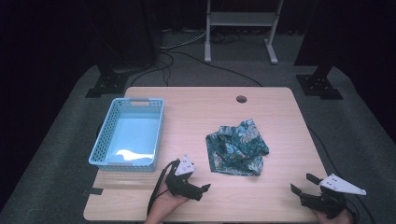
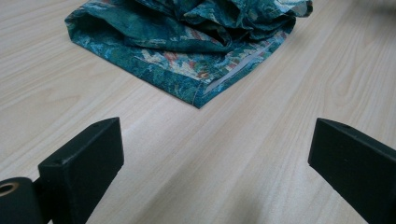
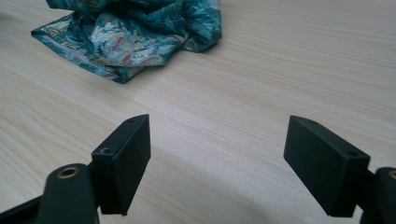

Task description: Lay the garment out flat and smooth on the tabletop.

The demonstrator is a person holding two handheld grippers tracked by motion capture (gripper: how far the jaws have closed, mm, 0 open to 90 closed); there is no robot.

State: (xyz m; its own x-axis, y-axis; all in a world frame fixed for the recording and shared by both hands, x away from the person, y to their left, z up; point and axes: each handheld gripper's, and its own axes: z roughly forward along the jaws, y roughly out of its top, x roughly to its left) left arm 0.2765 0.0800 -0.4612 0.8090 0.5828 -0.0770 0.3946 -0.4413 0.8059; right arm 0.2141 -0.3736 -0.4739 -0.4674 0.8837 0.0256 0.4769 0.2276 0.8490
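A crumpled teal cloth with a floral print lies on the wooden table, right of centre. My left gripper rests near the front edge, just left of the cloth's near corner, held in a hand. In the left gripper view the left gripper stands open with bare wood between its jaws and the cloth ahead. My right gripper sits at the front right corner, apart from the cloth. In the right gripper view the right gripper is open and holds nothing, with the cloth off to the upper left.
A light blue plastic basket stands on the left side of the table. A round cable hole is near the far edge. Beyond the table are a metal frame, cables and dark stands on grey carpet.
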